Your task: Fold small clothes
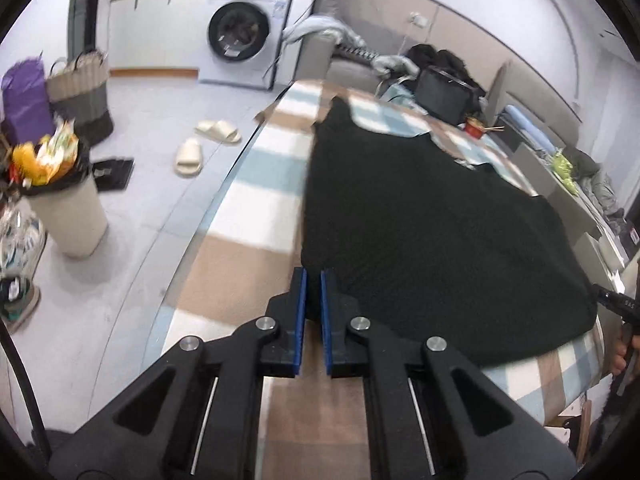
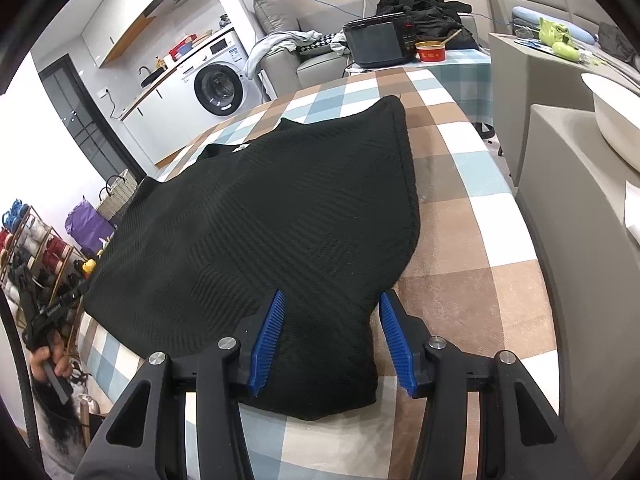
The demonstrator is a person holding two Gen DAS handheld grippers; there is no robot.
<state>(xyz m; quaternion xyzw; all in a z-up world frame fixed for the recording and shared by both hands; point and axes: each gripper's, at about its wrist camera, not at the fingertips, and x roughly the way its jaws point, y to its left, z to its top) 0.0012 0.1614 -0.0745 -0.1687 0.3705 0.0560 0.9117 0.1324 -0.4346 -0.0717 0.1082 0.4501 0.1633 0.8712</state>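
A black knit sweater (image 1: 432, 224) lies spread flat on a table with a checked cloth (image 1: 256, 184). My left gripper (image 1: 313, 276) is at the sweater's near left corner with its blue pads nearly together; the black fabric edge sits between them. In the right wrist view the sweater (image 2: 256, 224) fills the middle, and its sleeve (image 2: 332, 364) runs toward the camera. My right gripper (image 2: 332, 300) is open, with one finger on each side of the sleeve, just above it.
A full waste bin (image 1: 68, 208), slippers (image 1: 188, 156) and a washing machine (image 1: 240, 32) are on the floor to the left. A black appliance (image 2: 378, 44) and red bowl (image 2: 432, 51) stand at the table's far end. Grey furniture (image 2: 580, 216) flanks the right edge.
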